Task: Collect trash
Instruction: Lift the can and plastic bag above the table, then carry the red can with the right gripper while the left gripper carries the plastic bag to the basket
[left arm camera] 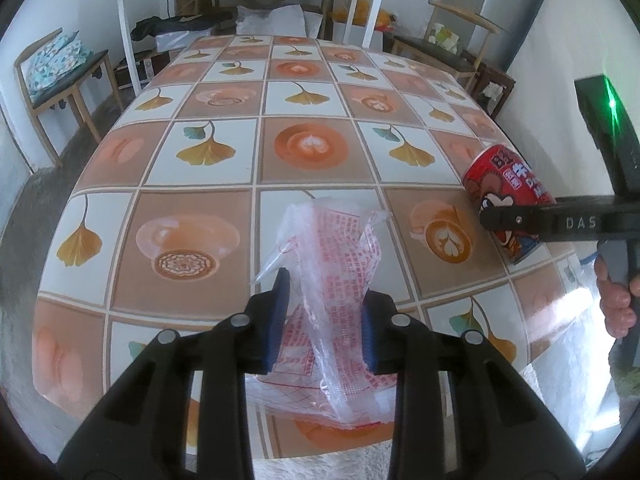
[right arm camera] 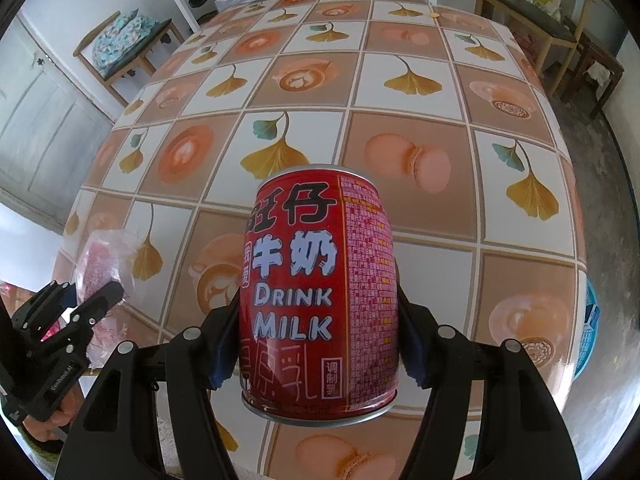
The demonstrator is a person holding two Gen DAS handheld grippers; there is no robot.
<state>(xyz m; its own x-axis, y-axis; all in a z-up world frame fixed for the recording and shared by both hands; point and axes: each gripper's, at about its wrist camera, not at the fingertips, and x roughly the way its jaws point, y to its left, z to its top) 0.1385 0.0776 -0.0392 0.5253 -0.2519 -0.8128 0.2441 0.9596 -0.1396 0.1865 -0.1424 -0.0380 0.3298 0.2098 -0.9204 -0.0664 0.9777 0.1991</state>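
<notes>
Trash here is two items, both at the near edge of a table covered in a glossy tiled oilcloth [left arm camera: 208, 216] printed with ginkgo leaves and coffee cups. A crumpled clear plastic bag with red print [left arm camera: 332, 300] sits between the blue pads [left arm camera: 280, 320] of the left gripper [left arm camera: 325, 320], whose jaws are pinched on its bunched middle. To the right, the right gripper [right arm camera: 320, 332] clamps a red metal milk can [right arm camera: 320, 292], lifted clear of the cloth.

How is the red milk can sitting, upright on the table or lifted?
Lifted and tilted: the red milk can is clamped in the right gripper, clear of the table.
</notes>
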